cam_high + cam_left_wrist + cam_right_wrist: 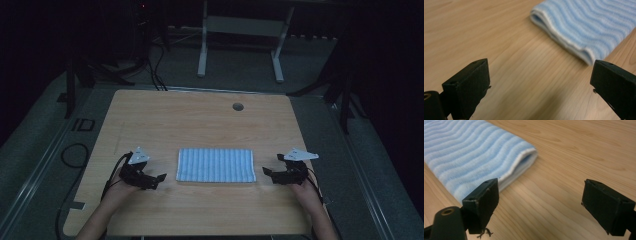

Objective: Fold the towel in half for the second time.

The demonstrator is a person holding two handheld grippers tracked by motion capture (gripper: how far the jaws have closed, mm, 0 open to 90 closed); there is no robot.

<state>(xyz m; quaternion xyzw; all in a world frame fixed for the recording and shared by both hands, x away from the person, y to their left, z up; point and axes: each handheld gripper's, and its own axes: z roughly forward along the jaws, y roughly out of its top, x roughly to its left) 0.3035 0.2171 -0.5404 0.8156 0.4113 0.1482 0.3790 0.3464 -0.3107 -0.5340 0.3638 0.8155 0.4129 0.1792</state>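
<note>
I hold the left gripper (156, 178) and right gripper (270, 172) low on the near part of the wooden table (150, 115), jaws spread wide and empty, each just beside one short end of the folded blue-striped towel (216, 165), likely ready to pinch its ends. The towel lies flat between them, long axis left to right, stripes running near to far.

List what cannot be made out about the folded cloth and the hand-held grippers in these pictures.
1. Striped cloth: its layer count is too small to tell in the high view; both gripper views cut off all but one end.
2. Left hand-held gripper and right hand-held gripper: details are lost in the dim high view.
3. Room behind the table: too dark to read.
</note>
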